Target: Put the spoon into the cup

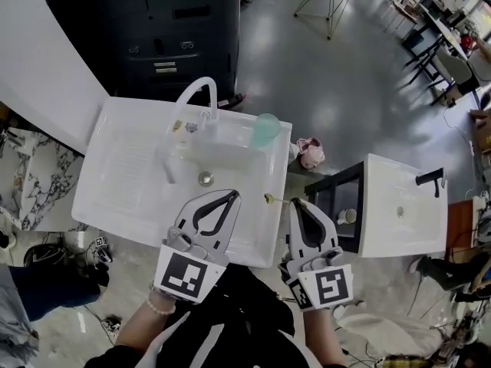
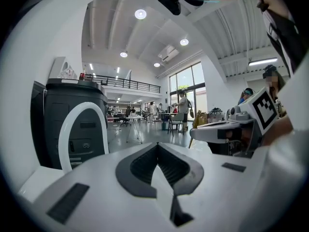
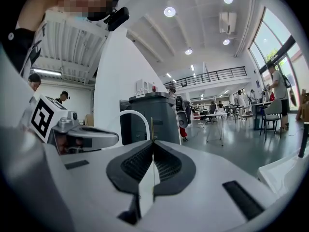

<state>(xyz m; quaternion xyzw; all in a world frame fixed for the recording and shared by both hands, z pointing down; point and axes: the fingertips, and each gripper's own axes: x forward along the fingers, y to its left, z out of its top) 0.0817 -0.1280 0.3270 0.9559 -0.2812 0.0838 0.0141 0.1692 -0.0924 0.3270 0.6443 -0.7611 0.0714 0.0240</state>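
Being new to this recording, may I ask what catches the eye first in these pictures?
A white sink unit with a curved white faucet fills the middle of the head view, a translucent green cup standing at its back right corner. At its near edge the right gripper has its jaws shut on a thin gold spoon pointing left; the left gripper beside it is shut and empty.

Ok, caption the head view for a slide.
Right gripper pinches the spoon over the sink edge, teal cup on its far corner.

Bright ceiling lights (image 2: 140, 14), fisheye distortion, dark corners
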